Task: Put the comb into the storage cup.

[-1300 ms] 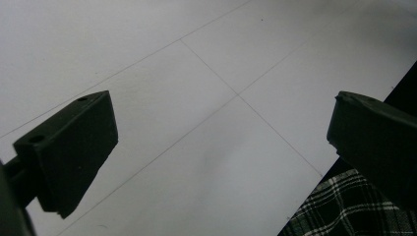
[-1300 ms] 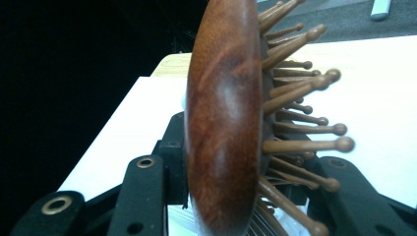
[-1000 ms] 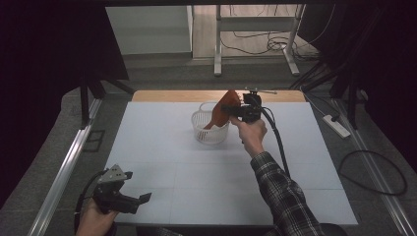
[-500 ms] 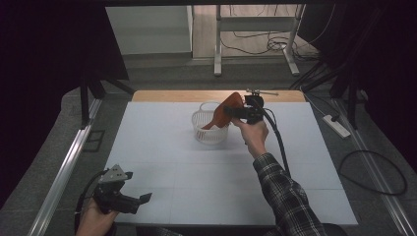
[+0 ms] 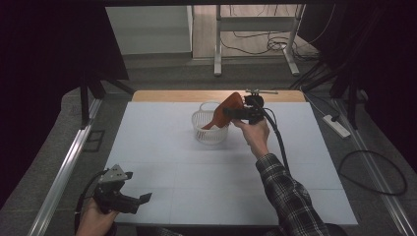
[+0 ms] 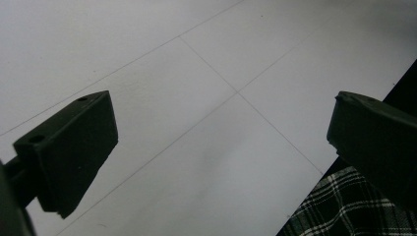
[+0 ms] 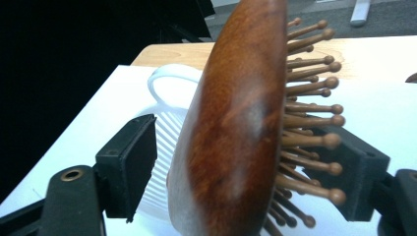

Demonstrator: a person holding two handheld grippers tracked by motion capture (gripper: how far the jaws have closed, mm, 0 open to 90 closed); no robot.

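Since a second ago my right gripper (image 5: pixel 231 112) has tipped the brush (image 5: pixel 223 110) lower over the basket (image 5: pixel 210 129). On the table (image 5: pixel 162 147), that white basket sits far, centre, with a looped handle on its far rim. My brush runs slantwise, head up and right in my jaws, its narrow end down inside the basket, left of my right hand (image 5: pixel 253 135). I pinch the head between back and bristles. My left gripper (image 5: pixel 129 199) rests near left, jaws spread on nothing, well apart.
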